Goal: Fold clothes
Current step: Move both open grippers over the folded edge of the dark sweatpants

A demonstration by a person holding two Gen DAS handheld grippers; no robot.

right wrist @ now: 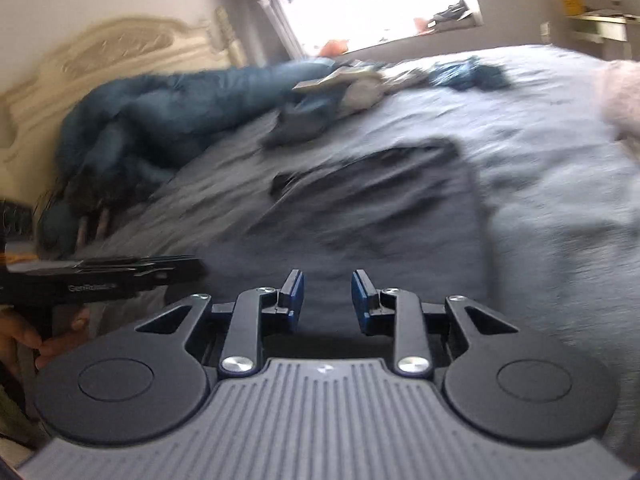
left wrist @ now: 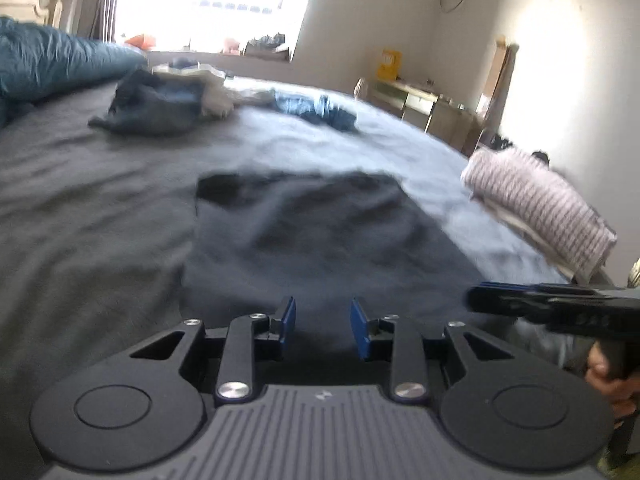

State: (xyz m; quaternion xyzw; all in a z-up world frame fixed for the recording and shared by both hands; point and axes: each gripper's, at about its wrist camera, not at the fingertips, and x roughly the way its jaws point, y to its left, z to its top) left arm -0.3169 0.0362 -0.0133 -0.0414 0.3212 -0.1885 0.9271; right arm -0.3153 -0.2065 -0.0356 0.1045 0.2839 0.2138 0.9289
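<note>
Left gripper and right gripper: jaws parted, nothing between the pads, both hovering side by side over near edge of dark grey garment. Garment lies flat on grey bedsheet. Beyond: folded striped stack right, unfolded clothes pile far.

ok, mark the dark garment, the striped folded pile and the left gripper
dark garment [left wrist: 320,232]: left wrist view, middle of the flat cloth.
striped folded pile [left wrist: 536,204]: left wrist view, top fold.
left gripper [left wrist: 323,328]: left wrist view, between open fingertips.
</note>
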